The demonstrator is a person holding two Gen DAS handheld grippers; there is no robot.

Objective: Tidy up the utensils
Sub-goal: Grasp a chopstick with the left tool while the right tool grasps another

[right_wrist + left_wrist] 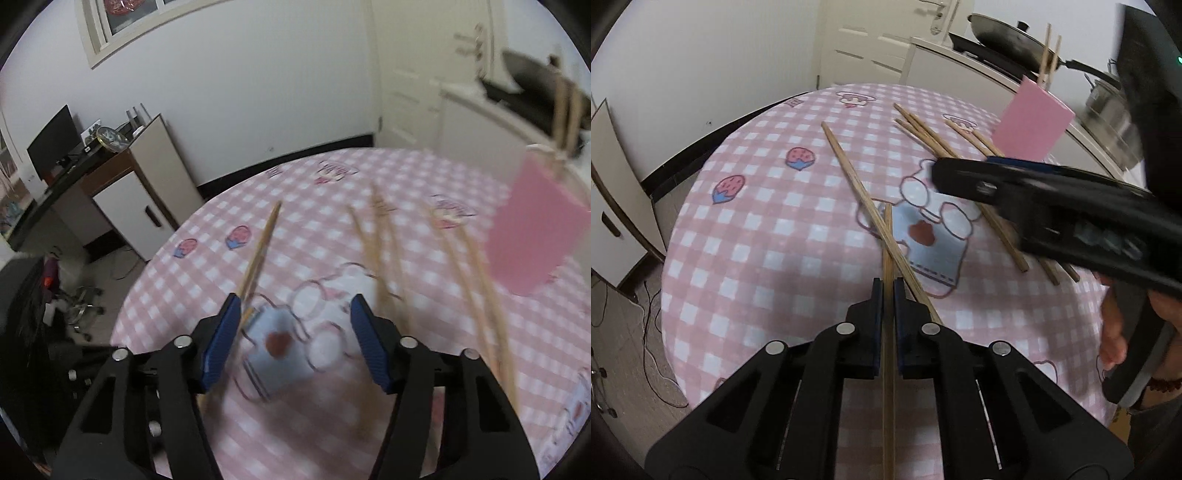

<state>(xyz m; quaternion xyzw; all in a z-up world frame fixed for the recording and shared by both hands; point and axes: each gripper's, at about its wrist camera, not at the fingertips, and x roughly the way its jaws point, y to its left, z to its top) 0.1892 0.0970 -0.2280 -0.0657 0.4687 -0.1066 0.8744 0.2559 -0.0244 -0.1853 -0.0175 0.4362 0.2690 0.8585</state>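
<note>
Left wrist view is showing the left gripper (888,291) clenching one chopstick (887,243) with its fingers above the counter (757,221); the right gripper (295,332) is hovering with fingers apart, empty, over loose chopsticks (923,129); next it seems to need carrying into the pink holder (1032,120).

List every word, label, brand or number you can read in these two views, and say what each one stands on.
None can be read.
Tablecloth: a small pink mark at its far edge may be lettering, too small and warped to read.
Pink holder: plain, no text.
Right wrist view: too blurred for any print.
</note>
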